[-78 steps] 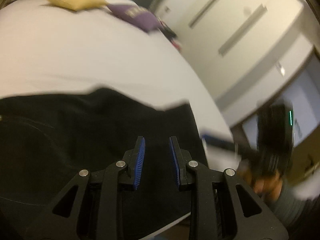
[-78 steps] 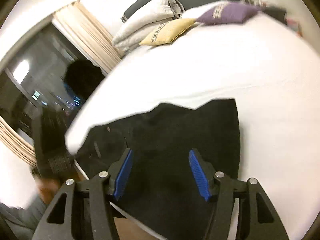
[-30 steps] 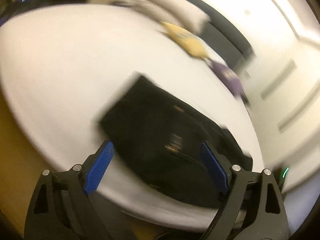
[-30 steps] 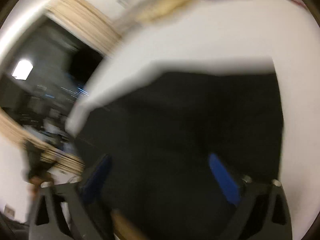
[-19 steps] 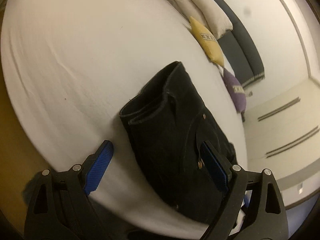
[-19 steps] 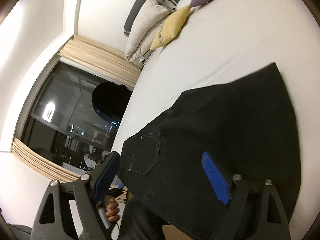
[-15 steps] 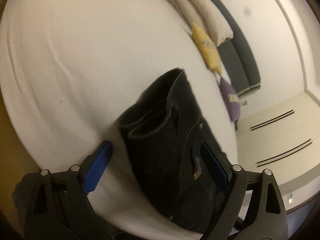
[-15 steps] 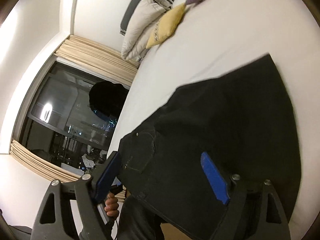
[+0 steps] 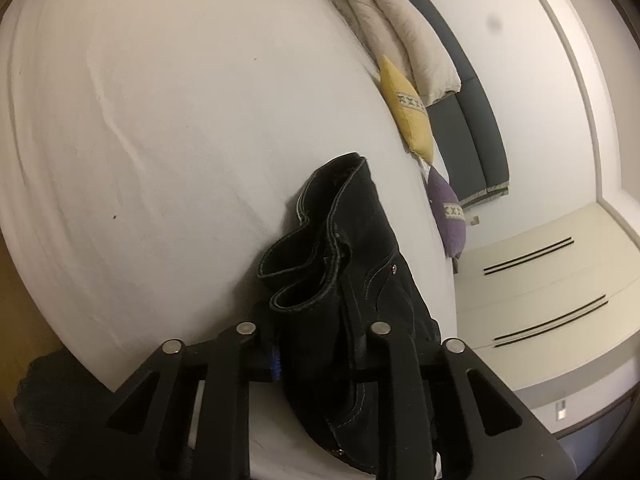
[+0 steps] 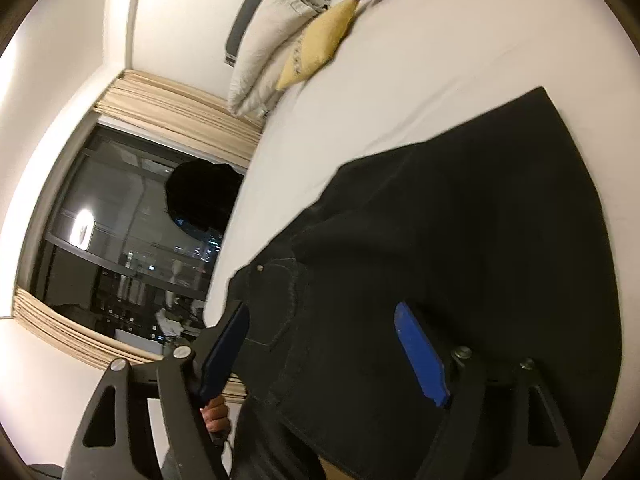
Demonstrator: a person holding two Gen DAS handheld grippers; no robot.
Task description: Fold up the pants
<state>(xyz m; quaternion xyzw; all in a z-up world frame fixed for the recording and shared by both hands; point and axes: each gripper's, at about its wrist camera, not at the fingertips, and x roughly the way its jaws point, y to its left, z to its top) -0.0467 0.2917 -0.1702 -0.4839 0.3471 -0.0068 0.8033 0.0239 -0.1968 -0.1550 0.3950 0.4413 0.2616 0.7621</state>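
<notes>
Left wrist view: a white bed (image 9: 168, 128) fills the left and centre of the field, its sheet lightly creased. Near the lower centre, the left gripper (image 9: 316, 354) is clamped on a bunched edge of the black pants (image 9: 352, 264); the fabric fills the gap between its fingers and only a sliver of one blue pad (image 9: 275, 360) shows. Beyond the grip, the pants lie on the bed in a thick, layered heap whose stitched hems curl open toward the camera, with a rivet visible on the upper layer. To the right, at the head of the bed, stand a yellow cushion (image 9: 408, 112) and a purple cushion (image 9: 450, 216), with pale pillows (image 9: 400, 36) above them against a dark headboard (image 9: 464, 120); white closet doors (image 9: 552, 280) occupy the far right. Right wrist view: a dark window (image 10: 128, 240) framed by beige curtains (image 10: 180, 112) lies at left. The right gripper (image 10: 324, 356) hangs over the pants (image 10: 460, 260) with its jaws spread wide and nothing between them; the blue pads (image 10: 418, 354) frame a back pocket. The pants spread flat across the bed (image 10: 460, 60) to the right edge, and the same pillows (image 10: 276, 32) and yellow cushion (image 10: 320, 46) appear at the top.
</notes>
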